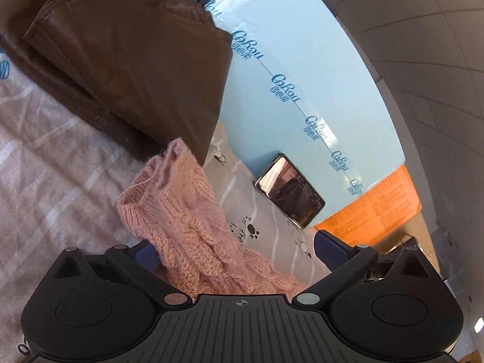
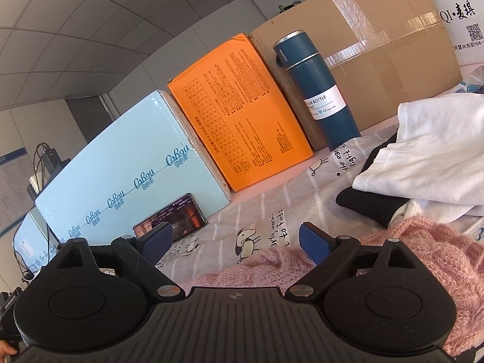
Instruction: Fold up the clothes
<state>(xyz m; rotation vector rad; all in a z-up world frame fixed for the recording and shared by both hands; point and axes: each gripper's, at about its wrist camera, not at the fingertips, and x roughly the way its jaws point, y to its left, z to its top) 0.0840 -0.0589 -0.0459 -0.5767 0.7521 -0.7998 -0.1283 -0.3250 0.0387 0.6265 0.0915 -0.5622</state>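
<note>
Between wide-open left gripper fingers, pink sweater.

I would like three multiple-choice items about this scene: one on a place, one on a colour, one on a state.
1. Where is the phone?
A. leaning on the light blue box
B. on the brown jacket
C. beside the bottle

2. What colour is the knitted sweater?
A. white
B. pink
C. orange

3. How is the left tool?
A. shut on the phone
B. not in view
C. open, with the sweater between its fingers

Key: 1 A, the phone stands against that box. 2 B, the knit is pink. 3 C, the fingers stand wide apart.
</note>
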